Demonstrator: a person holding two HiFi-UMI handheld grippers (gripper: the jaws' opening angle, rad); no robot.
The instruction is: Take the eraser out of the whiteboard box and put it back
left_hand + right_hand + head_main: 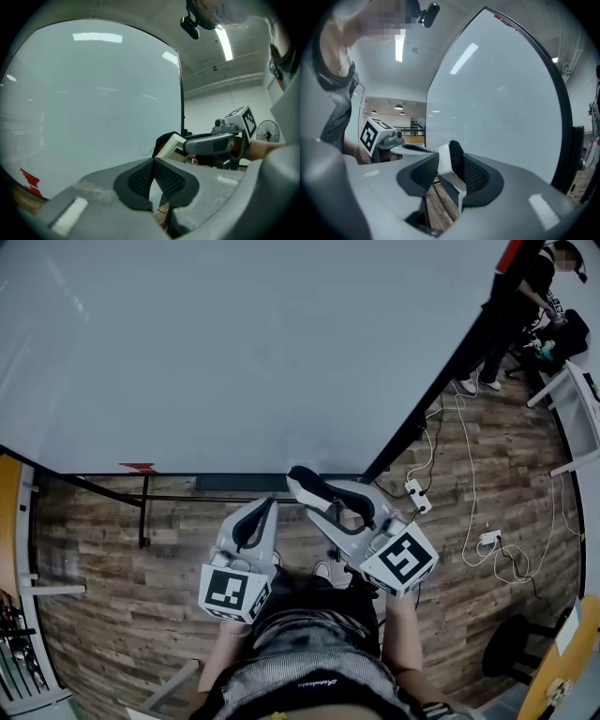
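Note:
My right gripper (323, 498) is shut on the eraser (306, 485), a white block with black felt that sticks out past the pads in the right gripper view (448, 169). It hangs just in front of the whiteboard (234, 343), close to the right end of the dark whiteboard box (230, 483) under the board's lower edge. My left gripper (265, 509) floats beside it on the left, pads touching, nothing between them (152, 164). From the left gripper view the eraser (169, 146) shows in the right gripper's fingers (208, 143).
A red mark (139, 467) sits at the board's lower edge. The board's black stand leg (422, 404) slants down to the right. Cables and a power strip (417, 495) lie on the wood floor. A person (525, 306) stands far right by a white table (572, 404).

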